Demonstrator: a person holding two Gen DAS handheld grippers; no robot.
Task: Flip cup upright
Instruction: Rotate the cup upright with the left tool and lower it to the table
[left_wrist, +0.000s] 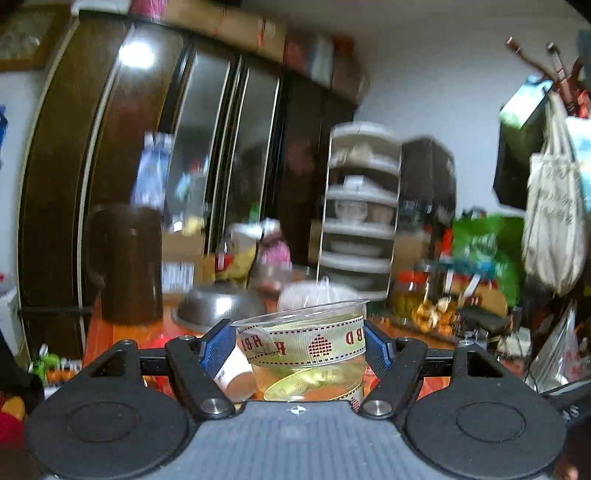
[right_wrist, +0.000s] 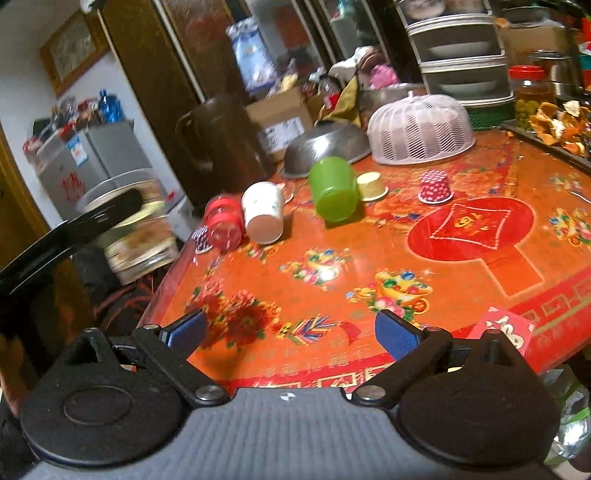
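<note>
My left gripper (left_wrist: 301, 349) pinches the clear ribbon-wrapped cup (left_wrist: 306, 354), rim up, above the table (right_wrist: 369, 295). My right gripper (right_wrist: 290, 334) hangs spread, holding nothing. Ahead lie a green cup (right_wrist: 332, 190), white cup (right_wrist: 263, 214) and red cup (right_wrist: 222, 223), all tipped over.

A cluttered home dining room is showing: dark cabinets (left_wrist: 147, 147), a dish rack (left_wrist: 360, 206) holding bowls, a mesh food cover (right_wrist: 419, 127) sitting on the festive red surface (right_wrist: 369, 258).

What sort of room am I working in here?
Most likely a lived-in home dining or kitchen corner: a table under a red festive cloth, a mesh food cover beside an upturned metal bowl, and a tiered dish rack.
</note>
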